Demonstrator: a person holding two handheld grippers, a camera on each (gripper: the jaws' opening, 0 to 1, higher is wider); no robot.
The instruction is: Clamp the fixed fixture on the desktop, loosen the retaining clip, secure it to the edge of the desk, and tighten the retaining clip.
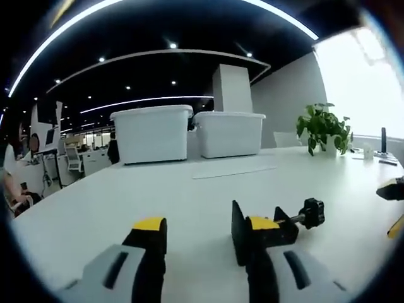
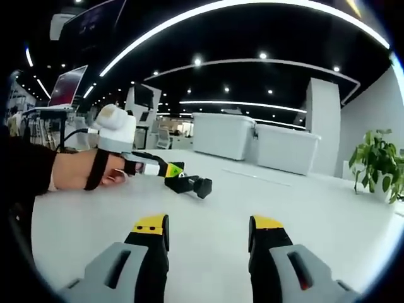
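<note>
The black clamp fixture [image 1: 252, 237] lies on the white desk [image 1: 126, 196], its screw knob [image 1: 312, 211] pointing right. My left gripper [image 1: 208, 230] is open, and the clamp rests against the tip of its right jaw, not between the jaws. The right gripper view shows the same clamp [image 2: 189, 184] on the desk [image 2: 315, 202] just beyond the left gripper [image 2: 165, 170], which a hand [image 2: 82, 170] holds. My right gripper [image 2: 208, 230] is open over bare desk, nothing between its fingers. Its yellow-tipped jaws [image 1: 394, 208] enter the left gripper view at the right edge.
Two white lidded bins [image 1: 154, 134] [image 1: 230, 134] stand at the back of the desk, with a flat white sheet [image 1: 233, 169] lying before them. A potted plant [image 1: 323, 126] stands back right, small items [image 1: 372, 151] beyond it. Office desks and chairs [image 1: 69, 158] lie far left.
</note>
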